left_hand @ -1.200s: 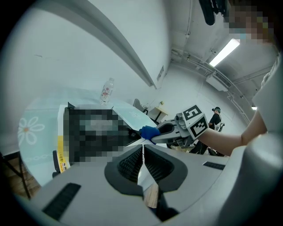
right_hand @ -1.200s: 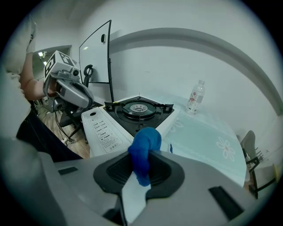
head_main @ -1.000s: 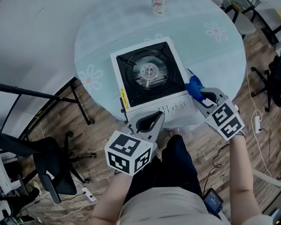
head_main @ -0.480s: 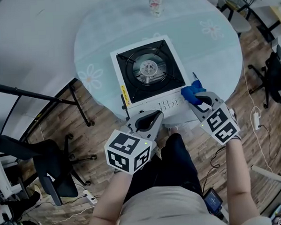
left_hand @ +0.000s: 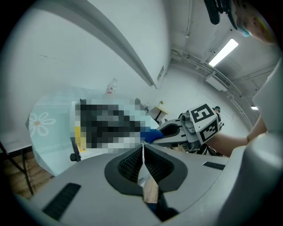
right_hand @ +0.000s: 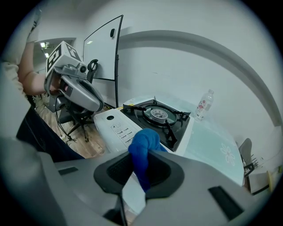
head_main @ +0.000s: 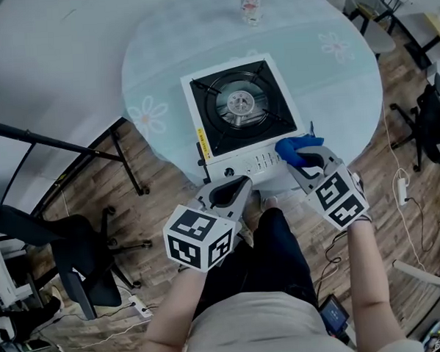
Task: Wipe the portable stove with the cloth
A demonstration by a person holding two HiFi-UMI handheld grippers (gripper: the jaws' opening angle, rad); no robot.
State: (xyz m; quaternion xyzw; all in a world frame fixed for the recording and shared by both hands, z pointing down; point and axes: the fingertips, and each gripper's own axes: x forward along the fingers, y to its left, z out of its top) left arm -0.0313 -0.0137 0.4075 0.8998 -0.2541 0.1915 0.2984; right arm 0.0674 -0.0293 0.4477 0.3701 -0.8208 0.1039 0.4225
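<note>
The portable stove [head_main: 240,112], white with a black burner top, stands on the round pale-green table [head_main: 332,77]. My right gripper [head_main: 305,157] is shut on the blue cloth [head_main: 295,146], which lies against the stove's front right corner beside the control panel. In the right gripper view the cloth [right_hand: 142,150] bulges up between the jaws, with the stove [right_hand: 152,115] just beyond. My left gripper [head_main: 227,195] hovers off the table's near edge, in front of the stove; its jaws are pressed together on nothing [left_hand: 142,155]. A mosaic patch covers the stove in the left gripper view.
A clear plastic bottle [head_main: 251,4] stands at the table's far edge. A black office chair [head_main: 81,263] and a black stand's bars [head_main: 53,147] are to the left on the wooden floor. More chairs [head_main: 434,127] and cables lie to the right.
My right gripper has carried the blue cloth leftward, from the stove's right side to its front right corner. The left gripper has stayed where it was.
</note>
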